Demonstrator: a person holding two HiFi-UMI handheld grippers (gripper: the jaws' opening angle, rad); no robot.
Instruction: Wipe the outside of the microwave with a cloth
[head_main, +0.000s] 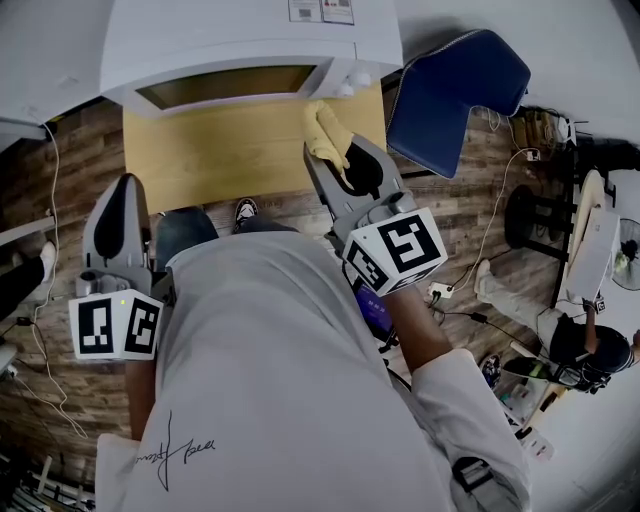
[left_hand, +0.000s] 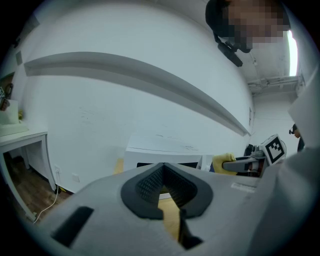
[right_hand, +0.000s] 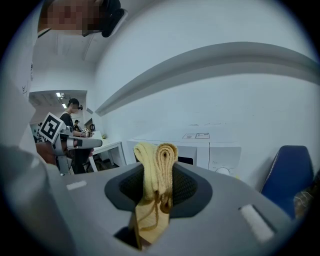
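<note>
Your right tool (head_main: 333, 158), at centre frame, is clamped on the yellow cloth (head_main: 325, 128). The cloth's folded end sticks out past the tips, just below the knobs (head_main: 350, 82) at the front right of the microwave (head_main: 250, 40); contact can't be judged. The microwave sits at the top of the frame on the yellow surface (head_main: 210, 150). Your left tool (head_main: 122, 200), at lower left, is empty, its jaws narrowed until the tips meet.

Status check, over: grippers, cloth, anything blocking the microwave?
Right gripper shut on yellow cloth, raised before the microwave. Left gripper shut, empty, held back. Nothing between cloth and microwave.
</note>
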